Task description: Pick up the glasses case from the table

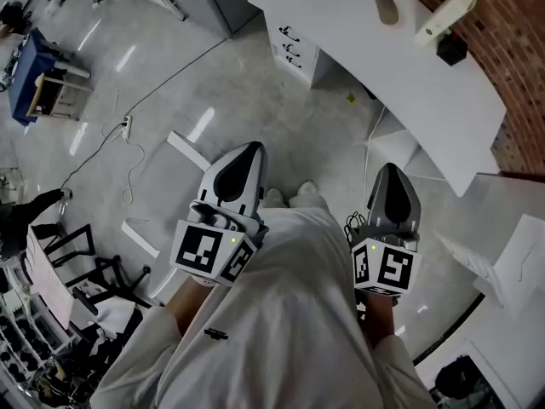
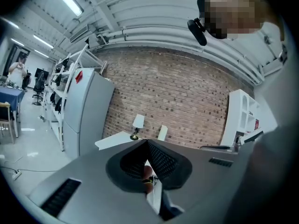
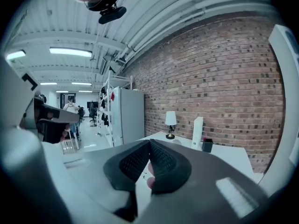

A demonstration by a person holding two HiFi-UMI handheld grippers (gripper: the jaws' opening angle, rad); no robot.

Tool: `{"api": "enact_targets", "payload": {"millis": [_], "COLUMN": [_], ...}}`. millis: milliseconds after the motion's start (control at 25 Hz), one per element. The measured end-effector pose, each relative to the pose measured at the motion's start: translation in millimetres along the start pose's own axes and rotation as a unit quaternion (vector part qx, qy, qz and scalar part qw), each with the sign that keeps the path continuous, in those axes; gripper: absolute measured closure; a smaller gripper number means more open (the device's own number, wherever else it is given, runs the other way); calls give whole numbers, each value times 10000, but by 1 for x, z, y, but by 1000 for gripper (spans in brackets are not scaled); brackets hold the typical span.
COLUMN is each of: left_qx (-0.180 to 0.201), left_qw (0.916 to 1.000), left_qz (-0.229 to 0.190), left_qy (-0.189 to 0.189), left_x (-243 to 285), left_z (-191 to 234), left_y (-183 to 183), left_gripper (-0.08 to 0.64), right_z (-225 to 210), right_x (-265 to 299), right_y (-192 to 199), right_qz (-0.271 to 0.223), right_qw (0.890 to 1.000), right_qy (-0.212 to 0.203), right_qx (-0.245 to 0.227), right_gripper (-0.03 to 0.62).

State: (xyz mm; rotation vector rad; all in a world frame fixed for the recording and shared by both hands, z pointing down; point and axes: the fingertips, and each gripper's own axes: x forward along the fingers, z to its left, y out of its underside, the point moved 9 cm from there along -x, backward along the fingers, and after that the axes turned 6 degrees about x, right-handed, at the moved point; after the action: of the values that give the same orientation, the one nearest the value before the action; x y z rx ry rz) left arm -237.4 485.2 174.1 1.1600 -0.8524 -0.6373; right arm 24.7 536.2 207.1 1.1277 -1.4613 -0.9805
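My left tool has its 2 jaws pressed together with nothing between them, and my right tool is pressed together and empty in the same way. I hold both in front of my body, side by side, over the pale floor and well apart from the white bench. The glasses case, a grey oval, lies flat on the bench's far part, near a white box and a small black box.

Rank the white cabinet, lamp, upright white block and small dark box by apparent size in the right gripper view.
Largest: white cabinet.
Next, looking alike: lamp, upright white block.
Smallest: small dark box.
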Motion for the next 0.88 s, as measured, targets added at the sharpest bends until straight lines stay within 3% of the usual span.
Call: {"api": "enact_targets", "payload": {"millis": [360,560,880], "left_qx": [107,70,107], "left_qw": [9995,9989,9985], "left_qz": [286,439,496], "left_qy": [92,139,219], "left_x": [26,42,73], "left_z": [-28,-46,-62], "left_y": [10,26,22], "left_gripper": [552,552,552], "right_z": [-40,-62,-97], "right_x": [2,3,14], "right_y": [6,11,11], "right_qz": [106,125,179], "right_qw": [9988,9990,9979], "right_qy": [127,-31,160], "right_qx": [455,435,608], "right_gripper": [581,581,581]}}
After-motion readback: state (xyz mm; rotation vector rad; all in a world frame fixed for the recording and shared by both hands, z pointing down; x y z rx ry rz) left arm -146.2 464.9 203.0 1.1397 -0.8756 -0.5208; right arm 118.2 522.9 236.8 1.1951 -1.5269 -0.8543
